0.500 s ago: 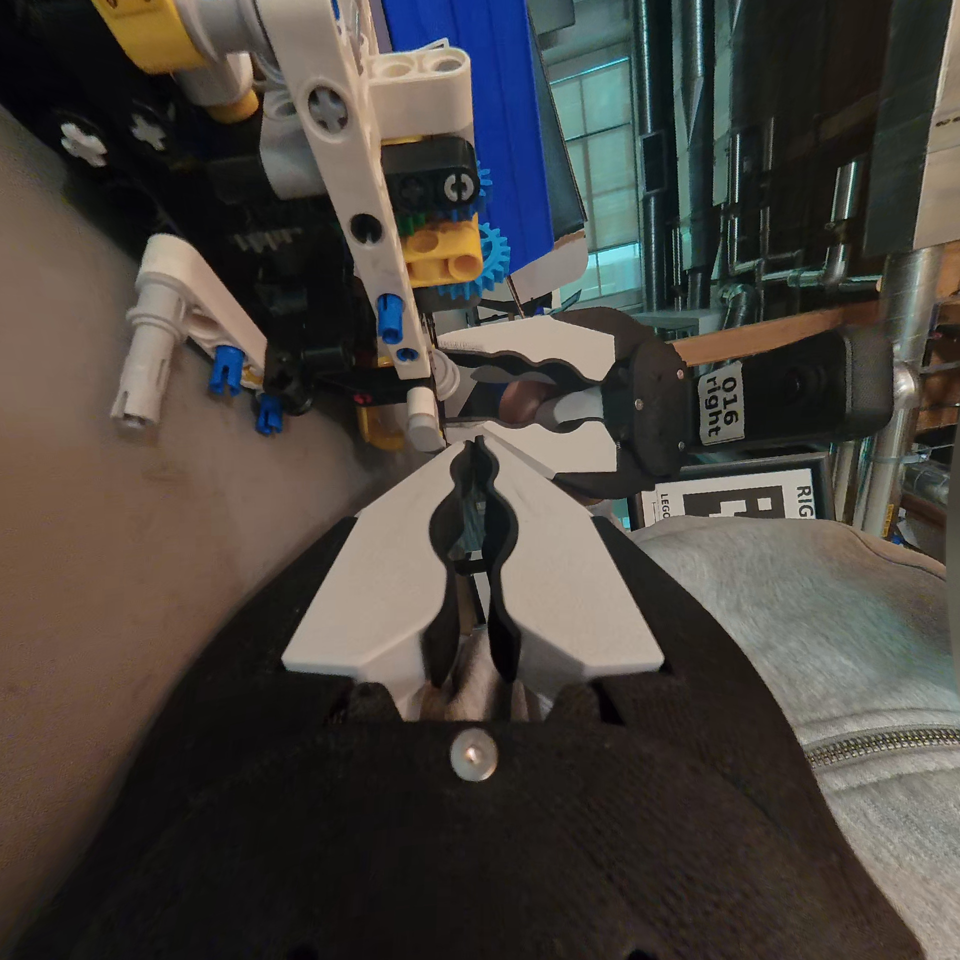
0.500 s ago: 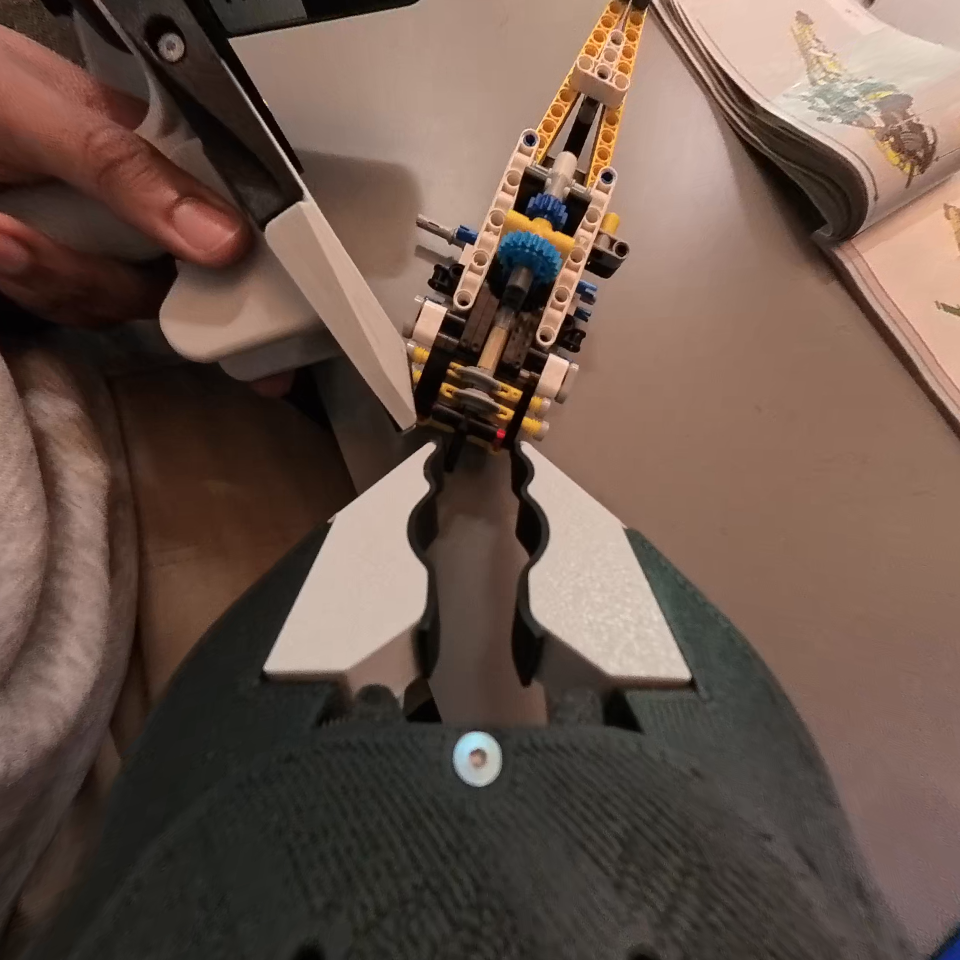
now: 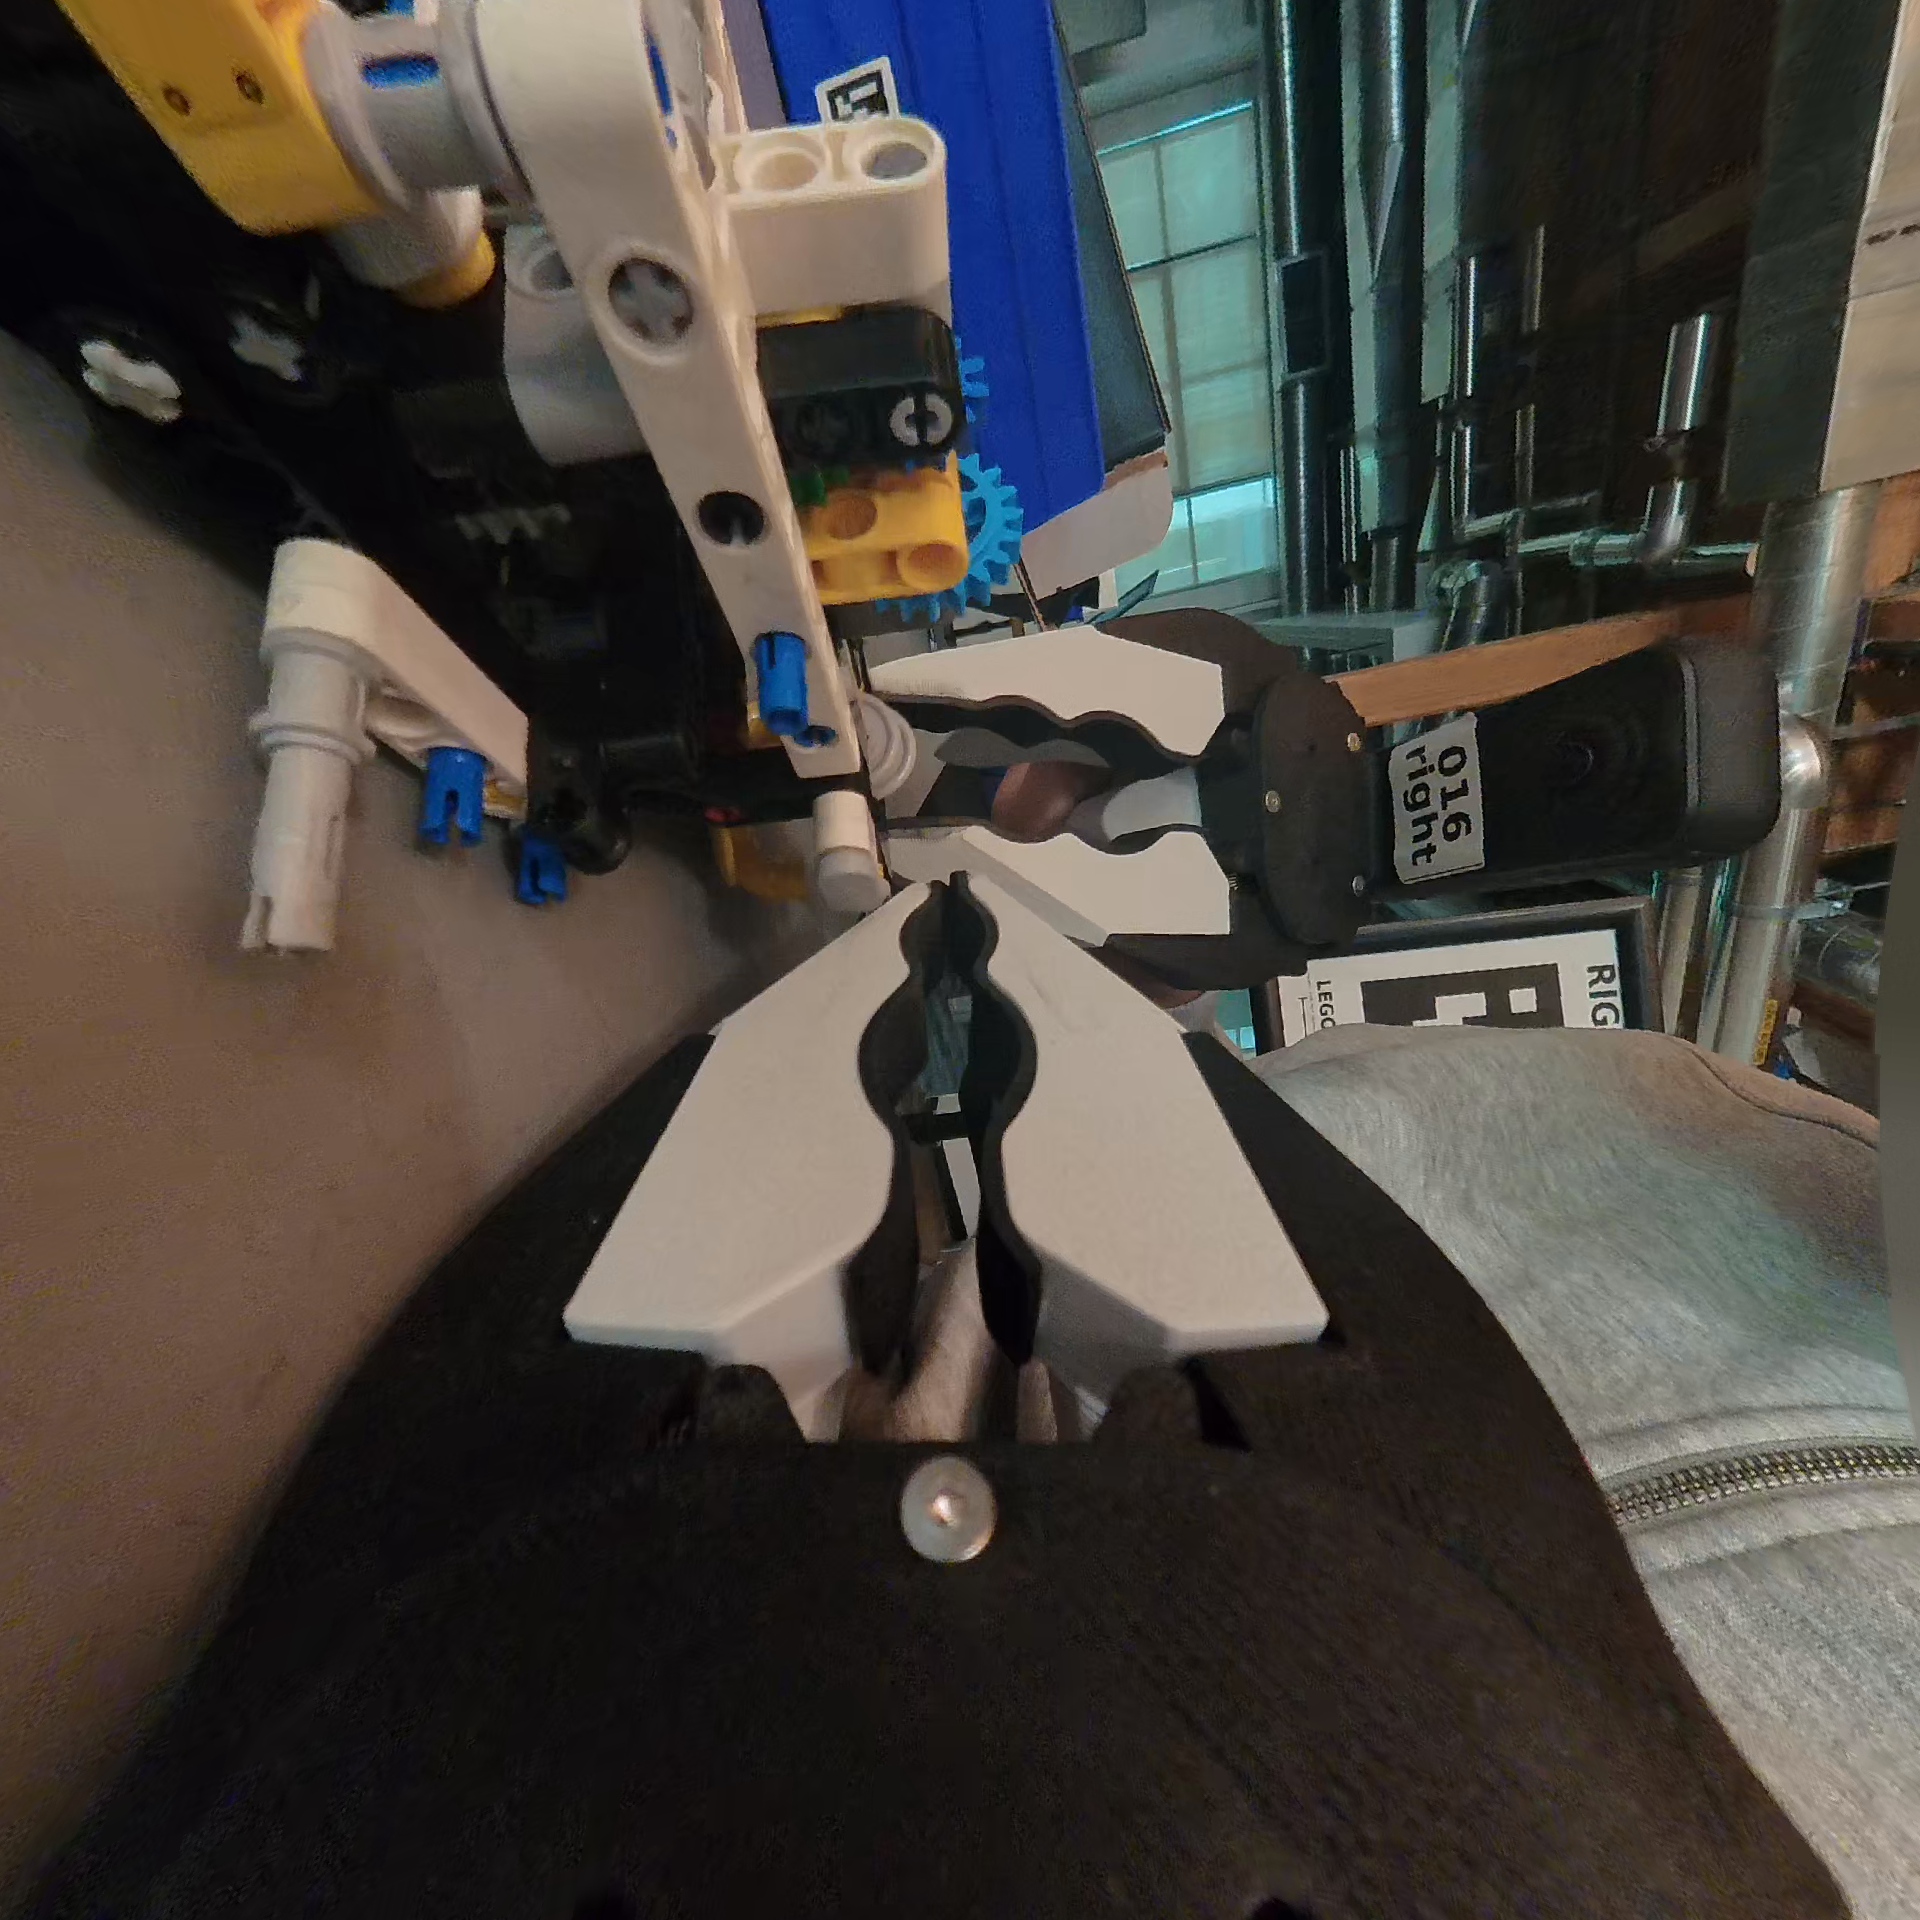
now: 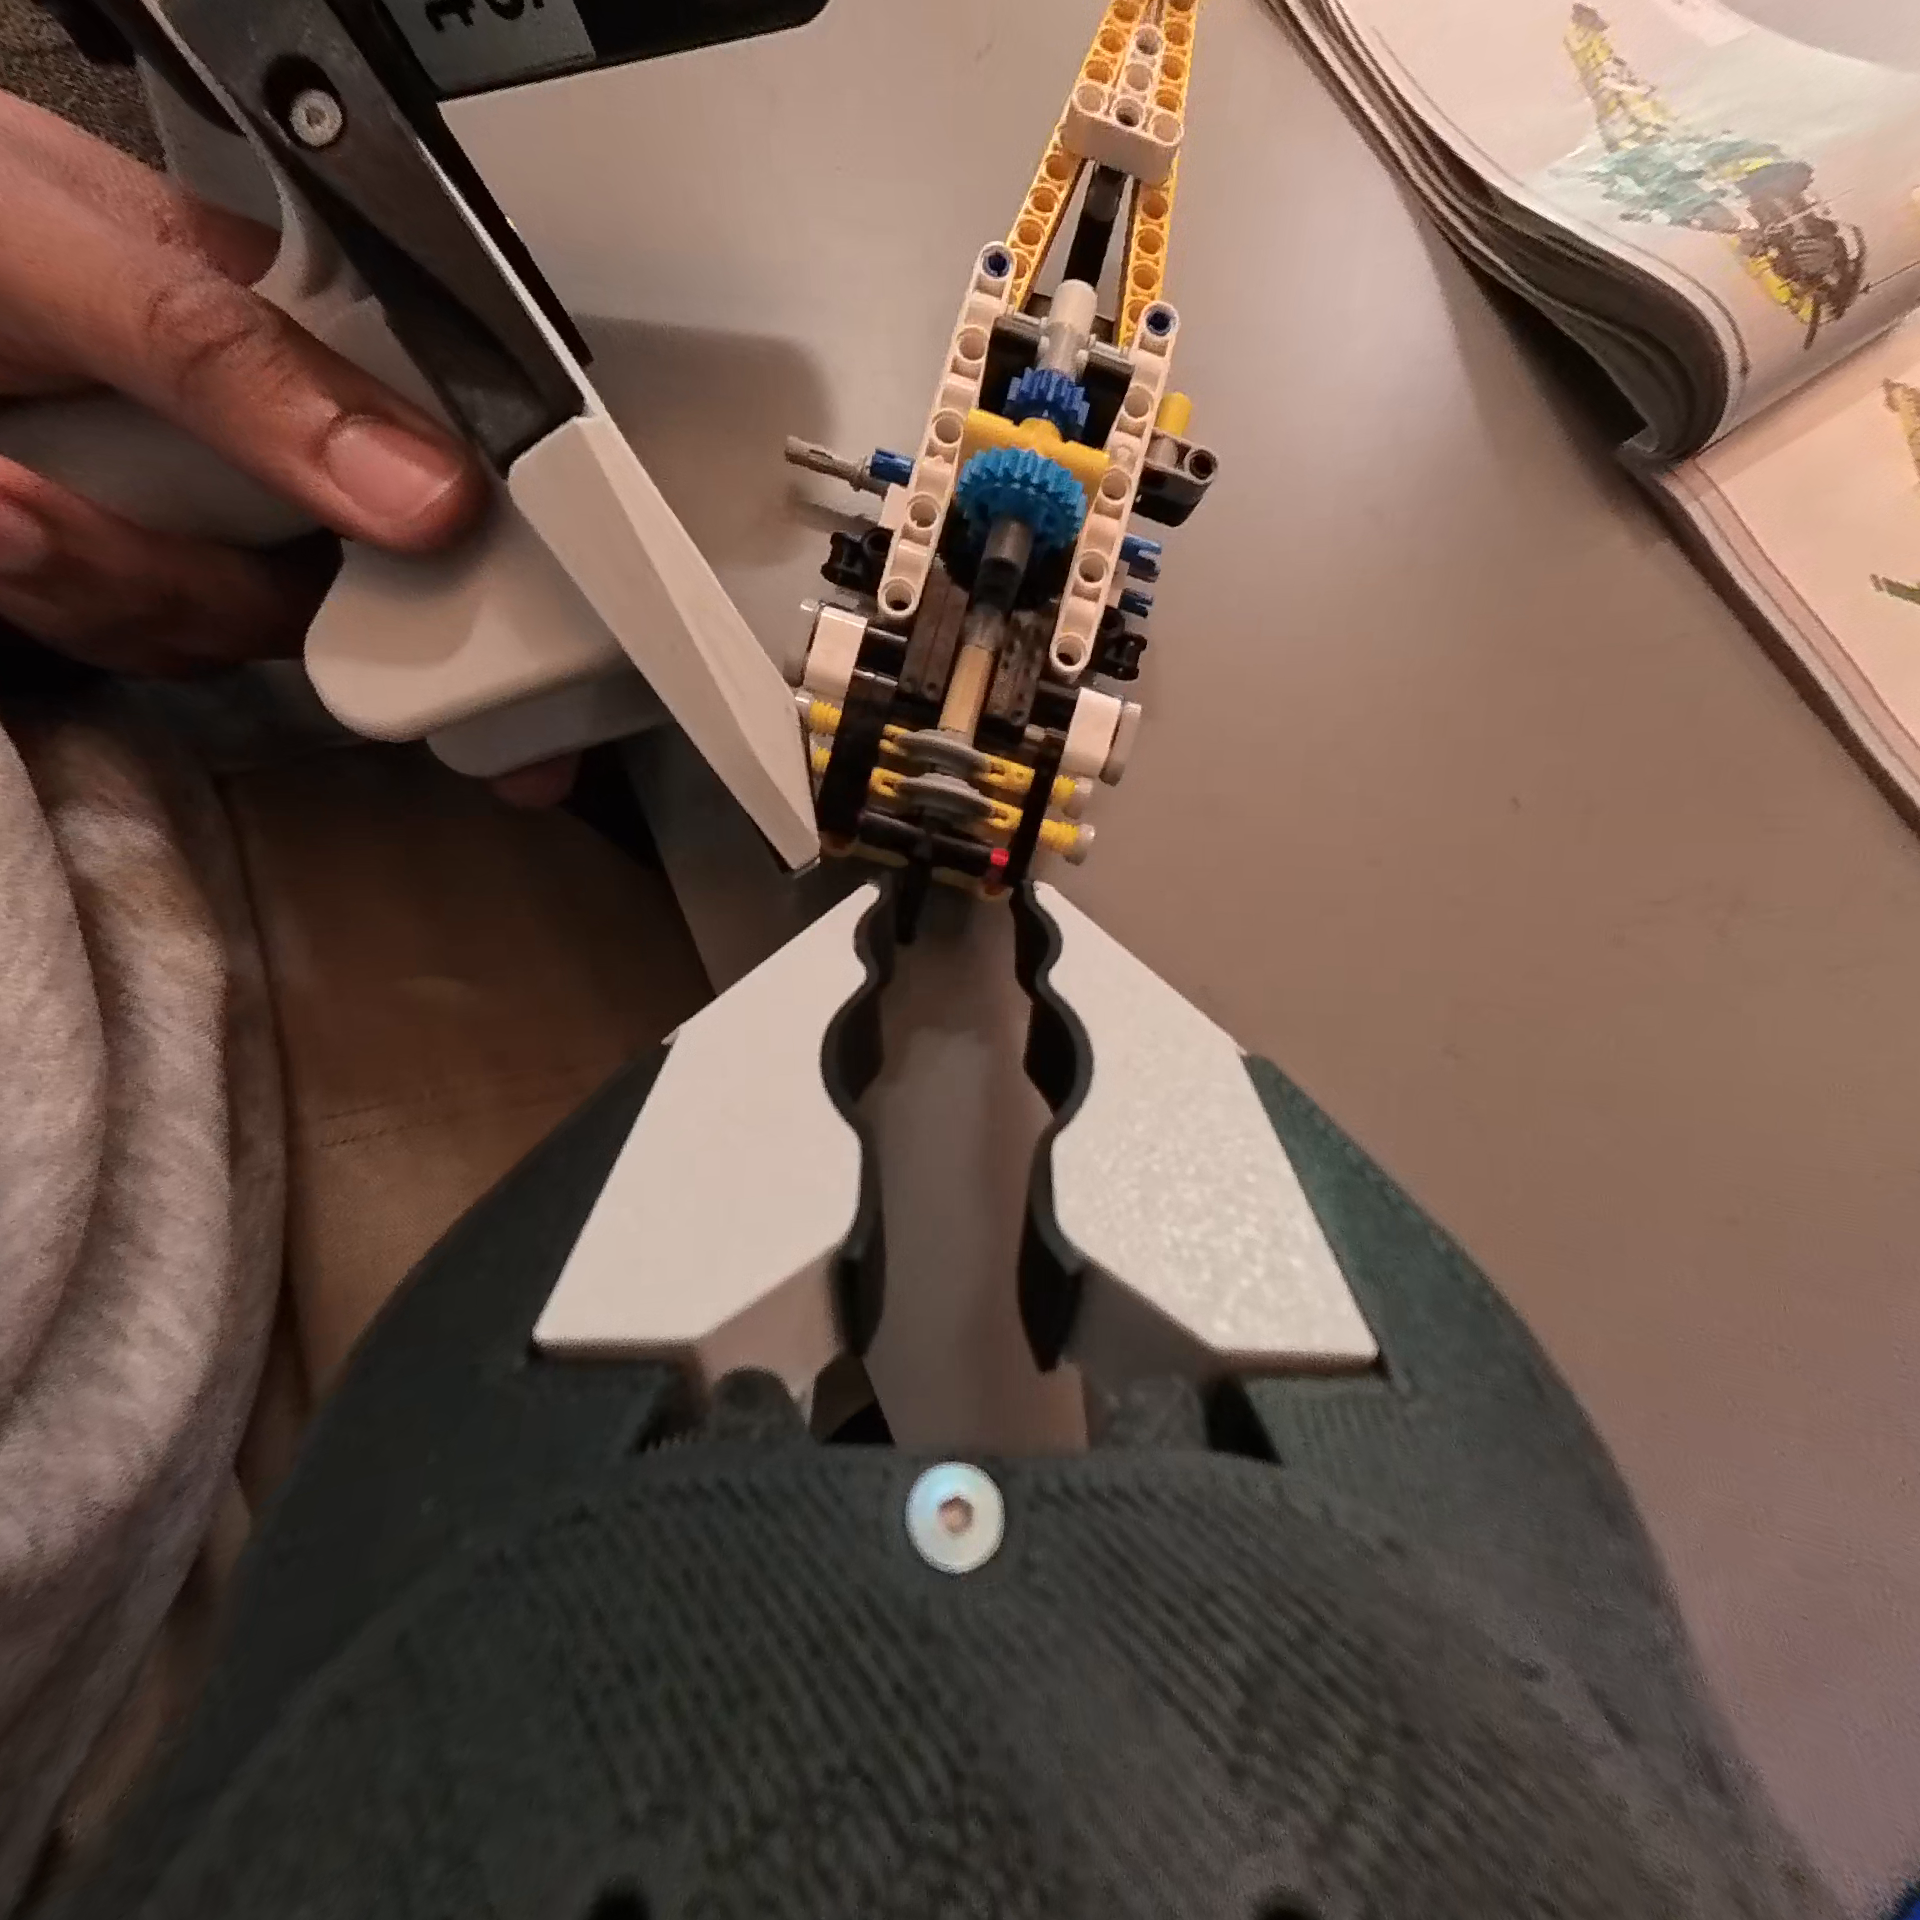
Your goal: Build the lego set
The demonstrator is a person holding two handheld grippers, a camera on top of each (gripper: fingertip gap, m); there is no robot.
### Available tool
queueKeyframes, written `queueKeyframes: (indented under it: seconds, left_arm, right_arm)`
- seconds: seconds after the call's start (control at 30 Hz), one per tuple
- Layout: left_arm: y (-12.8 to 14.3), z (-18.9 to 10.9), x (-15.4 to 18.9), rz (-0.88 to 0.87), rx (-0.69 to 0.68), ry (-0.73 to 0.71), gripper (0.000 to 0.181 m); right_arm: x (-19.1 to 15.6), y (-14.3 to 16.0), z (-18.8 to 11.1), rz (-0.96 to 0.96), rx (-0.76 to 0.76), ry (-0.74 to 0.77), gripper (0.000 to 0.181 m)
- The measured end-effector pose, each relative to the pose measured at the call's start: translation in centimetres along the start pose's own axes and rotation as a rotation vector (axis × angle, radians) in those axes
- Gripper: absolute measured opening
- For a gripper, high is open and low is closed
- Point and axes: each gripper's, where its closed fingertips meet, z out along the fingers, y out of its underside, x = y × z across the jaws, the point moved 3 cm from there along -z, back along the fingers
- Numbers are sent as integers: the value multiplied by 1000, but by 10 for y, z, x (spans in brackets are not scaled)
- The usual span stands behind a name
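While the lego model (image 4: 997, 623) lies lengthwise on the pale worktop (image 4: 1455, 935), both grippers crowd its near end. The right gripper (image 4: 951, 904) has its fingers parted to a narrow gap; their tips sit at the black and yellow end of the model, with a thin black piece between them, though whether they press on it cannot be told. The left gripper (image 4: 800, 852) comes in at a slant from the left side, its white tip touching the model's near corner. In the left wrist view, the left gripper (image 3: 951, 883) has its fingers almost together at the tips, and nothing is clearly gripped there.

Open worktop lies to the right of the model, up to an open instruction booklet (image 4: 1662, 260) at the far right edge. On the left, room is tight: a hand (image 4: 208, 436) wraps the left gripper's handle, and a grey sleeve (image 4: 94, 1143) fills the lower left, beside the worktop's near edge.

In the left wrist view the model (image 3: 727, 468) towers close, with white beams, blue gears and yellow blocks. A white label with dark writing is stuck on the right gripper's body (image 3: 1439, 800), and a framed black-and-white marker card (image 3: 1455, 987) with lettering stands beyond it. A blue box (image 3: 935, 260) rises behind the model.
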Motion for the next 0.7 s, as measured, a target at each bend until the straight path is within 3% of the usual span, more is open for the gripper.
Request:
queueKeyframes:
  seconds: [0.2,0.4,0.7]
  left_arm:
    - [-1,-1,0,-11,7,4,0]
    - [-1,-9,1,-32,21,8,0]
    - [-1,-3,-1,-51,18,-16,0]
  right_arm:
    - [2,1,0,50,25,-17,21]
    - [11,2,-9,185,162,-27,40]
    - [7,3,-7,207,246,-98,38]
